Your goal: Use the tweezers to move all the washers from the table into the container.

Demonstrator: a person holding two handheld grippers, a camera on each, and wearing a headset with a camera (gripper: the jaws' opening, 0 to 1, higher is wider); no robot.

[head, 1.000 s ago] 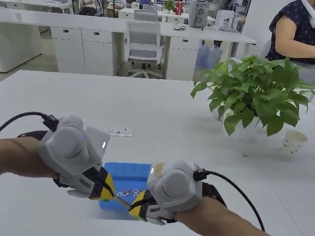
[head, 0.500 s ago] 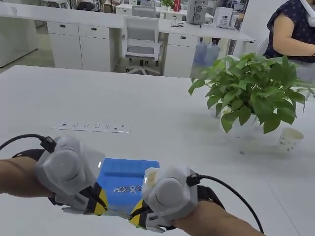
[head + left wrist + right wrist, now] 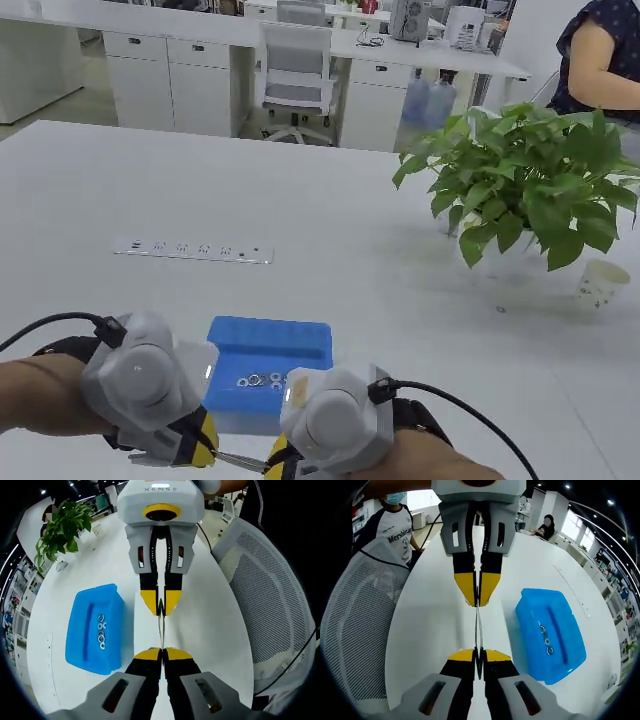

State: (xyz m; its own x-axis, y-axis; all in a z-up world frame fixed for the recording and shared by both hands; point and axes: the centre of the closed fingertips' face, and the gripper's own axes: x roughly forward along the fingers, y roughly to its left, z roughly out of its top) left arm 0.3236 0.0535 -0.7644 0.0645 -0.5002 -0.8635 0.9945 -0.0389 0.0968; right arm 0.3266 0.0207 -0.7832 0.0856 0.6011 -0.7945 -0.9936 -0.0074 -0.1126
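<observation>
Tweezers (image 3: 161, 627) drew back off the blue container (image 3: 80, 630).

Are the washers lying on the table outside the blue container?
No, the washers lie in a row inside the blue container.

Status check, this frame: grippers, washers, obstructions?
Left gripper, right gripper both shut on tweezers, one end each. Washers in container. Nothing blocking.
</observation>
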